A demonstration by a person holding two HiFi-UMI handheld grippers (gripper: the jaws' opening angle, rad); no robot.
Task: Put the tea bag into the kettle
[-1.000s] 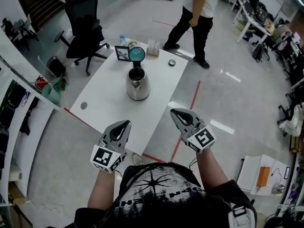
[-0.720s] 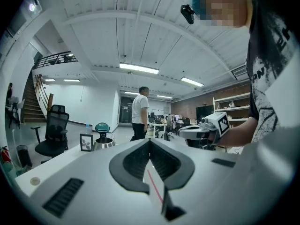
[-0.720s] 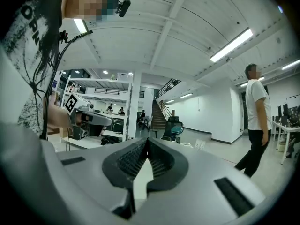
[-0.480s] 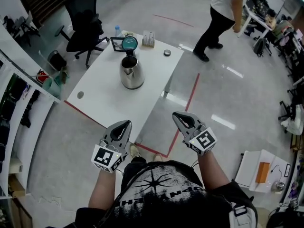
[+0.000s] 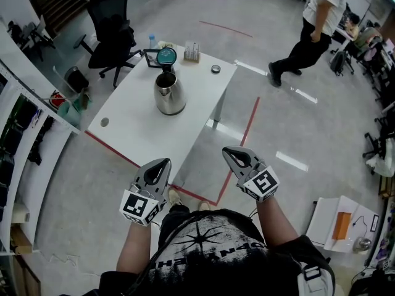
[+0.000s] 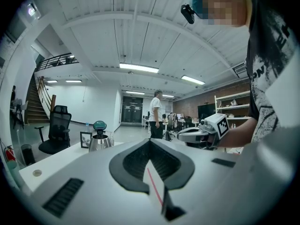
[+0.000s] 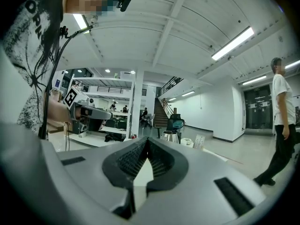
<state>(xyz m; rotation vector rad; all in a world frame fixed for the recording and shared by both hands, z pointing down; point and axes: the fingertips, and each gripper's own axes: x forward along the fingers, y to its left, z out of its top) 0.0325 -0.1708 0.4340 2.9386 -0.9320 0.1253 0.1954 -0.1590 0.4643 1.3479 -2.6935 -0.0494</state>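
Observation:
A steel kettle stands on the far half of a white table, its teal lid flipped up. Both gripper views show the kettle small and far off. A small holder of paper packets sits at the table's back edge; I cannot make out a single tea bag. My left gripper and right gripper hang side by side over the floor, short of the table. Both are shut with nothing in them.
A black office chair stands behind the table's left end. A picture frame, a water bottle and a small round tin sit near the back edge. Red tape lines the floor. A person walks at the far right.
The table and kettle lie farther from me than a second ago. The person in the background has walked to the right. Both grippers have stayed shut in the same pose.

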